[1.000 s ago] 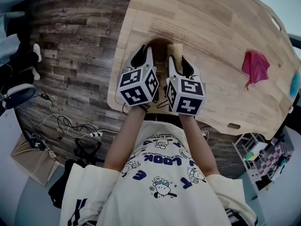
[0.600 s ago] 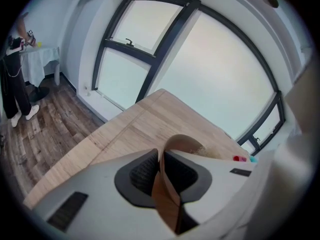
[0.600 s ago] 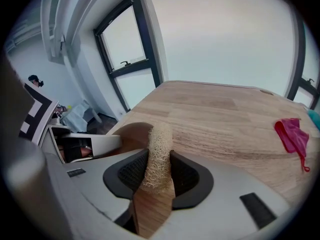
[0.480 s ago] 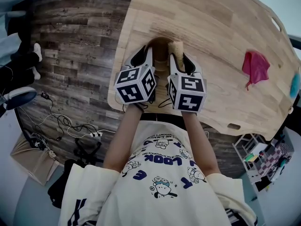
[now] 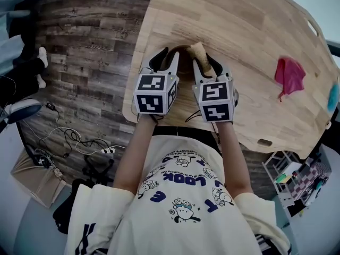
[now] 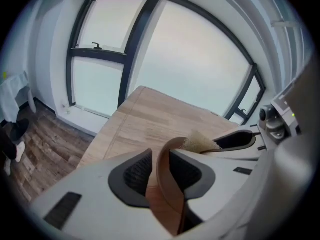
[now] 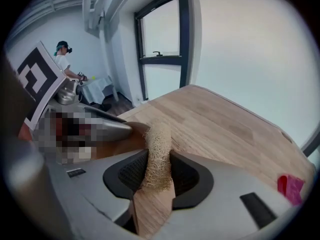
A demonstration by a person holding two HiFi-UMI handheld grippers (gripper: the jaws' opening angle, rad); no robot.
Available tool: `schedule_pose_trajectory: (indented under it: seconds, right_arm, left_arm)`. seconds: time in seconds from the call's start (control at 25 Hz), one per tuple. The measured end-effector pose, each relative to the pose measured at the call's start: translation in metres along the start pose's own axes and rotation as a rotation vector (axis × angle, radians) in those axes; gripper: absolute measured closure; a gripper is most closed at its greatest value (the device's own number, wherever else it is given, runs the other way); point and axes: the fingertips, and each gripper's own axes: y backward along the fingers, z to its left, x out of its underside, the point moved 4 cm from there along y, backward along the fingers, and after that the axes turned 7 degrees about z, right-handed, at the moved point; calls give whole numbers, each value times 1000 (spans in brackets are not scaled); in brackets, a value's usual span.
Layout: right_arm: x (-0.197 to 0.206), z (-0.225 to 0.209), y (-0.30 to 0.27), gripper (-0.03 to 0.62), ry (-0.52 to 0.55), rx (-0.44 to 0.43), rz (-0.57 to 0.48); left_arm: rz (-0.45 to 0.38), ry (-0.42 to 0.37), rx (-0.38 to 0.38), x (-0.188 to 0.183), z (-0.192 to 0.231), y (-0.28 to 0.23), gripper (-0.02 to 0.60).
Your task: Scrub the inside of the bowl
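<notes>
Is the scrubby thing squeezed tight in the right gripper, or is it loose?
Squeezed. The fingers of the right gripper press both sides of the loofah scrubber, pinched between them.

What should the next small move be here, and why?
Probably close the left gripper on the rim of the bowl: its jaws have just been opening and the rim stands loose between them. The right gripper is clamped on the loofah pad, so scrubbing now could shove the bowl.
</notes>
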Motion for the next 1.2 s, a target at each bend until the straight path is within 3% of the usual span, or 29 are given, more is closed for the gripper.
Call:
schedule_pose_trajectory:
  seconds: [0.12, 0.28, 0.44, 0.76, 1.2]
  right_arm:
    - [-1, 1, 0, 468, 62, -18, 3]
    - [-1, 2, 1, 468, 109, -54, 2]
    - [-1, 3, 0, 468, 124, -85, -5]
    - [2, 3, 1, 468, 69, -44, -20]
    - [13, 0, 4, 468, -142, -72, -30]
  left_arm:
    - [10, -31, 10, 0, -2, -1, 448]
    - [25, -12, 24, 3, -3, -5, 448]
    - [21, -13, 26, 5, -5, -6, 484]
    - [-4, 63, 4, 8, -3, -4, 486]
    - [-59, 243, -74, 14, 3, 2, 486]
